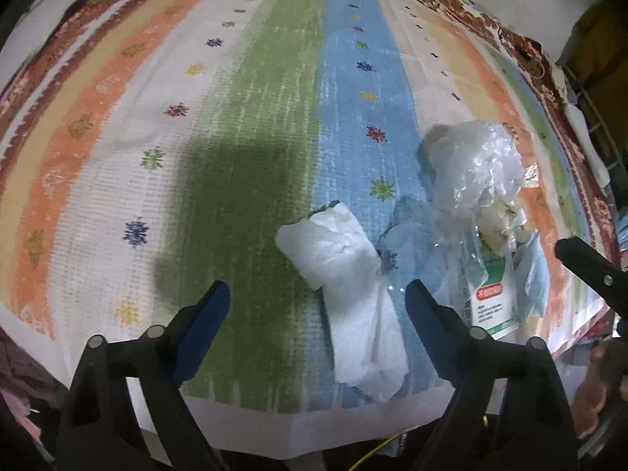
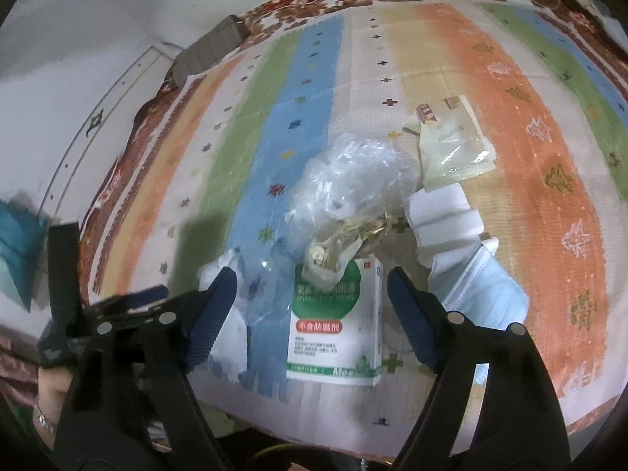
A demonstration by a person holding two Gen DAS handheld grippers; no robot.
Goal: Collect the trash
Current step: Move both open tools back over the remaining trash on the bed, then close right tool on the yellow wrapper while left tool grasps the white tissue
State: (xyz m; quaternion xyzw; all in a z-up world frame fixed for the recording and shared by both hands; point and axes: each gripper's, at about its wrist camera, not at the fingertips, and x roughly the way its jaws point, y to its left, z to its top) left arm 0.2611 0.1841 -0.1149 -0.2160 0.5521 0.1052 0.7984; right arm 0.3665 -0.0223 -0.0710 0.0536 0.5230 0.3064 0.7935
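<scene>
Your left gripper point(image 1: 317, 298) hung wide apart, empty, straddling the crumpled white tissue point(image 1: 345, 274), its length running away from you; your right gripper point(image 2: 312, 288), likewise parted and empty, framed the green-and-white cardboard box point(image 2: 335, 325).

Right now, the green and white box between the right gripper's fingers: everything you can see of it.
The green and white box is a small cardboard carton, apparently a medicine pack: green top panel, red label band, small print below. It lies flat, face up on the striped mat. Crumpled yellowish scraps and clear plastic overlap its far end. It sits between the open fingers of the right gripper, untouched. In the left wrist view it is partly hidden.
</scene>
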